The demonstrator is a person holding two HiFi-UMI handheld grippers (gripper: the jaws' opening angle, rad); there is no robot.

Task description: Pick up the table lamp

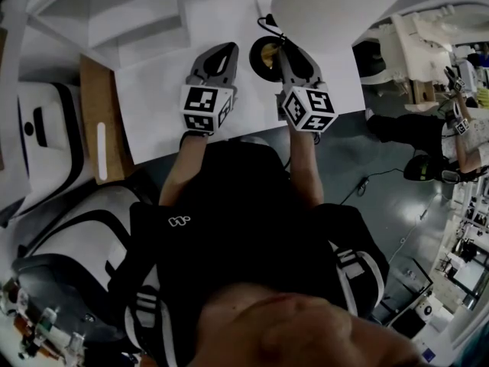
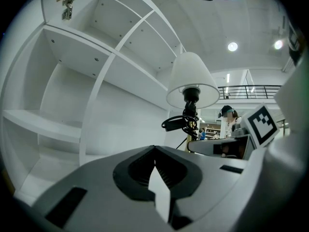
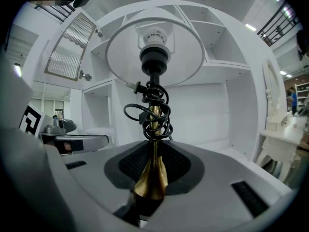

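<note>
The right tongs are clamping the white-shaded brass table lamp low on its slick stem, likely top-heavy. The left tongs are idling shut, empty.

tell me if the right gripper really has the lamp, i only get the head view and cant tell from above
Observer: Yes. In its own view the right gripper is closed on the lamp, low on the brass stem where it flares.
Operator: anything near the grip
Observer: The cord is wound round the stem just above the jaws.
Operator: and the left one
Observer: The left gripper has its jaws together with nothing in them, clear of the lamp.
</note>
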